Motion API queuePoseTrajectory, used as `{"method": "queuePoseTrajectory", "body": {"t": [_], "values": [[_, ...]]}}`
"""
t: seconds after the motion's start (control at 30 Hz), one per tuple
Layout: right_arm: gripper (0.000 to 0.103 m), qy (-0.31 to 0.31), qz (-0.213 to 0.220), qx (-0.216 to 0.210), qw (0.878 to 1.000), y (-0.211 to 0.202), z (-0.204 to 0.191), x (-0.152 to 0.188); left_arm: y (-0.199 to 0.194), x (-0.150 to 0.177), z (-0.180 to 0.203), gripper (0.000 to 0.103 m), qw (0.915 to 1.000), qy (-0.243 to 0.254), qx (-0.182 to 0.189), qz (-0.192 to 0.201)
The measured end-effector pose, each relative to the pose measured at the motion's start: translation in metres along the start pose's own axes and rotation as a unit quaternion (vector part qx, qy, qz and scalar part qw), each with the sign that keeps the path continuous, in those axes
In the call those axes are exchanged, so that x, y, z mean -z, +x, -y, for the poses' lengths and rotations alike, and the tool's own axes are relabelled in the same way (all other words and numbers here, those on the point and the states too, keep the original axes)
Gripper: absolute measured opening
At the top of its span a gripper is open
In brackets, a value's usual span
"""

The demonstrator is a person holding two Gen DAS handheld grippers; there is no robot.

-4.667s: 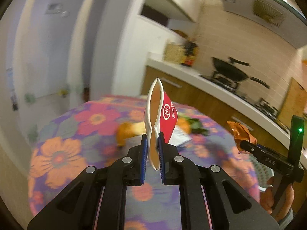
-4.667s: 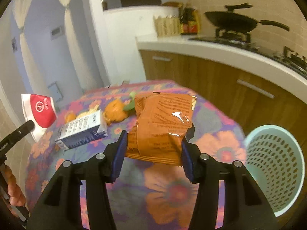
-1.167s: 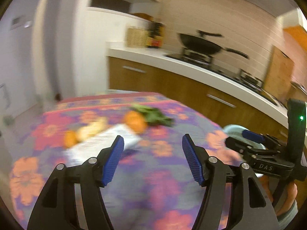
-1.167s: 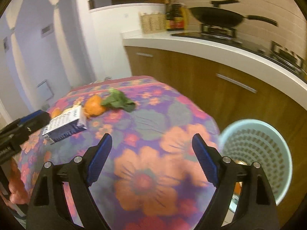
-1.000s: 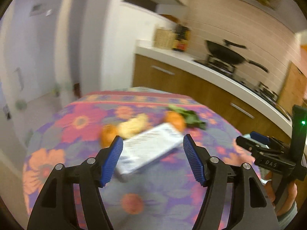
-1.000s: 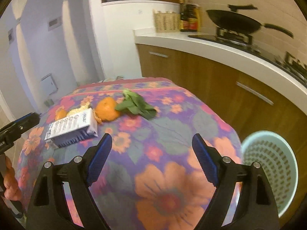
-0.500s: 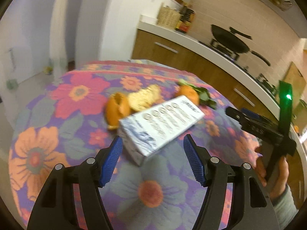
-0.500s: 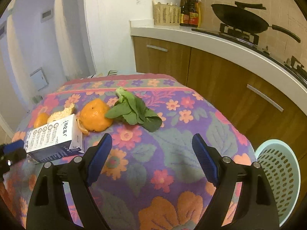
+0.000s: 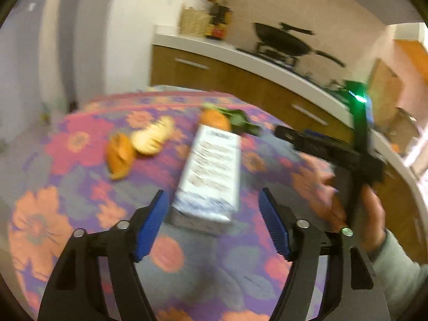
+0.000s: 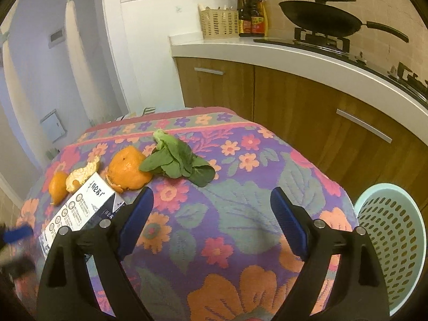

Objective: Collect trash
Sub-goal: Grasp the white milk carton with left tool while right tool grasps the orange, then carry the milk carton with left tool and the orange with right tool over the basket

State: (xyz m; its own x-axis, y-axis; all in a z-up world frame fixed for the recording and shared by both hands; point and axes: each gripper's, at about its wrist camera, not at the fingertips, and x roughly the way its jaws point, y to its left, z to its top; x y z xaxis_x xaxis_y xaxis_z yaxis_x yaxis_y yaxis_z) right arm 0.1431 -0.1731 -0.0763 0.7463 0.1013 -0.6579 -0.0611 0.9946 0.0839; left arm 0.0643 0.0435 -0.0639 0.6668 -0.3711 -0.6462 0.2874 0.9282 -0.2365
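Our left gripper [image 9: 212, 218], jaws just widened, straddles the carton [image 9: 211, 172] near the bench's [image 10: 240, 200] left edge without gripping; closing off-centre could skid it off, while our right gripper [image 10: 211, 219] hangs wide, empty.

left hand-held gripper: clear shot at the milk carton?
Probably yes. The left hand-held gripper is open, the carton lies just ahead between its fingers, and nothing blocks it.

Soft, dim indoor light fell evenly. The left wrist view was smeared by motion blur; the right stayed sharp. Both bent at the edges, corners black.
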Motion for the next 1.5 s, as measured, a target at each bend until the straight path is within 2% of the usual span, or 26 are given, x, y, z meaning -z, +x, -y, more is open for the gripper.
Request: {"method": "queuePoseTrajectory", "body": {"t": [0.13,0.2,0.27,0.33,0.37,0.53,0.6,0.73,0.83,0.93,0.97,1.17,1.33,1.5], "values": [[0.085,-0.024,-0.007,-0.016,1.000,0.003,-0.008,-0.002,0.029,-0.011,0.007,0.073,0.9994,0.009,-0.015,-0.029],[0.085,-0.029,-0.013,-0.034,0.999,0.005,-0.010,-0.007,0.048,-0.014,0.013,0.073,0.9970,0.026,-0.050,-0.053],[0.085,-0.029,-0.017,-0.043,0.999,0.009,-0.010,-0.012,0.061,-0.013,0.019,0.069,0.9941,0.043,-0.074,-0.066],[0.084,-0.031,-0.022,-0.052,0.998,0.012,-0.012,-0.017,0.070,-0.015,0.023,0.059,0.9927,0.049,-0.086,-0.069],[0.084,-0.034,-0.023,-0.056,0.998,0.014,-0.015,-0.020,0.071,-0.015,0.022,0.058,0.9928,0.048,-0.087,-0.067],[0.084,-0.055,-0.031,-0.069,0.996,0.023,-0.034,-0.033,0.060,-0.008,0.022,0.054,0.9924,0.053,-0.100,-0.048],[0.083,-0.065,-0.028,-0.077,0.995,0.023,-0.045,-0.036,0.041,0.002,0.016,0.053,0.9928,0.038,-0.109,-0.032],[0.075,-0.101,-0.027,-0.082,0.991,0.032,-0.076,-0.040,0.016,0.022,-0.004,0.053,0.9921,-0.002,-0.123,-0.022],[0.073,-0.116,-0.027,-0.071,0.990,0.050,-0.094,-0.042,0.000,0.026,-0.021,0.053,0.9916,-0.045,-0.121,-0.001],[0.071,-0.125,-0.045,-0.067,0.989,0.069,-0.105,-0.037,-0.004,0.027,-0.031,0.053,0.9912,-0.072,-0.110,0.009],[0.058,-0.134,-0.060,-0.057,0.987,0.075,-0.109,-0.036,-0.003,0.026,-0.032,0.053,0.9913,-0.072,-0.110,0.009],[0.032,-0.142,-0.059,-0.071,0.986,0.070,-0.110,-0.030,-0.009,0.028,-0.023,0.053,0.9942,-0.055,-0.088,0.029],[0.028,-0.130,-0.042,-0.089,0.987,0.049,-0.101,-0.020,-0.011,0.029,-0.029,0.053,0.9936,-0.074,-0.078,0.037],[0.028,-0.115,-0.026,-0.115,0.986,0.015,-0.087,-0.002,-0.010,0.030,-0.022,0.053,0.9943,-0.059,-0.082,0.034]]}}
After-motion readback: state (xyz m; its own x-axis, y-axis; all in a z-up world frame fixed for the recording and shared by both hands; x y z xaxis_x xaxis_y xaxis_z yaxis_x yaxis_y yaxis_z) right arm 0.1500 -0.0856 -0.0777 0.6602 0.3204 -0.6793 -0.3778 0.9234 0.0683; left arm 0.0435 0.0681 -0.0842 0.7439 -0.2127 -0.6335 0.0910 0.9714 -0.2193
